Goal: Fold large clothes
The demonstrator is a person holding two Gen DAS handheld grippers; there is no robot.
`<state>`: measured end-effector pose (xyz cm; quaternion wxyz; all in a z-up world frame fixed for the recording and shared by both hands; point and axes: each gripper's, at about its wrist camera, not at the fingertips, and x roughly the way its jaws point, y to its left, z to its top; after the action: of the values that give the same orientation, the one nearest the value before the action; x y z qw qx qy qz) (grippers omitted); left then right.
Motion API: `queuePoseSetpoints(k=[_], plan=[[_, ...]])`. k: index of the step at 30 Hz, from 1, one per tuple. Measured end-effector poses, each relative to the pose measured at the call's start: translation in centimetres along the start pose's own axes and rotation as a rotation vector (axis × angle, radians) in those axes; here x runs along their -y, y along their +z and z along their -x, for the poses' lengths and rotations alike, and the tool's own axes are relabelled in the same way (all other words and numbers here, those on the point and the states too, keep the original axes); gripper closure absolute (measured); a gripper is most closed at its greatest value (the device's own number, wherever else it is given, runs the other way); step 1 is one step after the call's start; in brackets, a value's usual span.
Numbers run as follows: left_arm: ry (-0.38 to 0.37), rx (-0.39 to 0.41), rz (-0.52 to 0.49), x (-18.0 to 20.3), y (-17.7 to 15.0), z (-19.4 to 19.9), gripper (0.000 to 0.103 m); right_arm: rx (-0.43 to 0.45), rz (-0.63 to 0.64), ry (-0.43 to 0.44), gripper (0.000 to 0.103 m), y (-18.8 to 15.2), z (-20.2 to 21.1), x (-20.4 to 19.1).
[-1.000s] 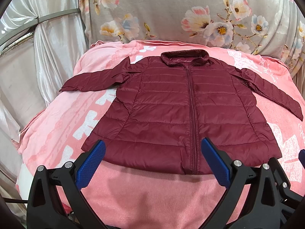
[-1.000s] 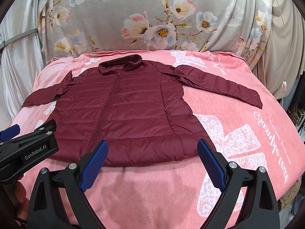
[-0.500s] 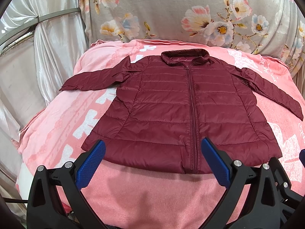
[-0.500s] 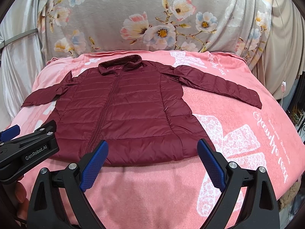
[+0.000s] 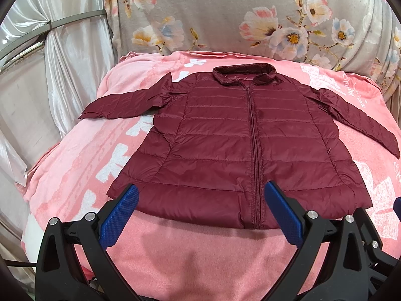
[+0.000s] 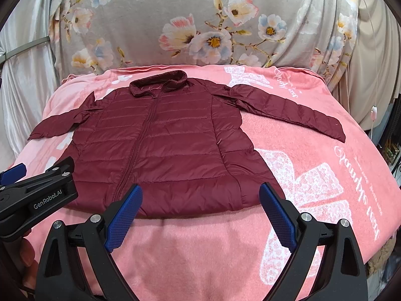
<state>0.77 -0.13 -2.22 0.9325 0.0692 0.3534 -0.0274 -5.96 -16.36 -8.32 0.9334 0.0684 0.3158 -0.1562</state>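
A pink fleece blanket with white lettering (image 5: 75, 165) covers the bed, backed by a grey floral drape (image 6: 200, 25). On the blanket lies a maroon quilted puffer jacket (image 5: 225, 145), flat, zipped, collar away from the cameras, both sleeves spread outward. The left gripper with black arms and blue pads (image 5: 200, 213) hovers just before the hem, jaws spread wide and empty. The right gripper of the same build (image 6: 200, 213) hovers likewise at the hem's right part, jaws spread, holding nothing.
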Motion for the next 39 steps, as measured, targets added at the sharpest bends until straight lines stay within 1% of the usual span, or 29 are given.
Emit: queuePoseSetpoints(k=[14,25,33,36,38,39], plan=[[0.004,-0.003,0.002,-0.1,0.0,-0.2,0.005,-0.004,0.0,-0.005,0.011,-0.1,-0.2,0.0],[0.036,-0.019,0.026,-2.1,-0.1,-0.9,0.005,-0.015,-0.008,-0.021,0.011,-0.4,-0.8,0.0],[0.055,-0.043,0.021,-2.7,0.4,-2.1,0.005,-0.049,-0.049,-0.022,0.011,0.9,-3.0,2.3],[0.038,-0.058,0.042,-3.4,0.9,-3.0,0.005,-0.049,-0.084,-0.009,0.011,2.0,-4.7,4.4],[0.023,-0.06,0.066,-4.1,1.3,-3.6,0.005,-0.041,-0.132,-0.015,0.011,3.1,-6.2,6.7],[0.028,-0.057,0.076,-4.3,1.5,-3.9,0.005,-0.039,-0.162,-0.01,0.011,3.7,-7.0,8.0]])
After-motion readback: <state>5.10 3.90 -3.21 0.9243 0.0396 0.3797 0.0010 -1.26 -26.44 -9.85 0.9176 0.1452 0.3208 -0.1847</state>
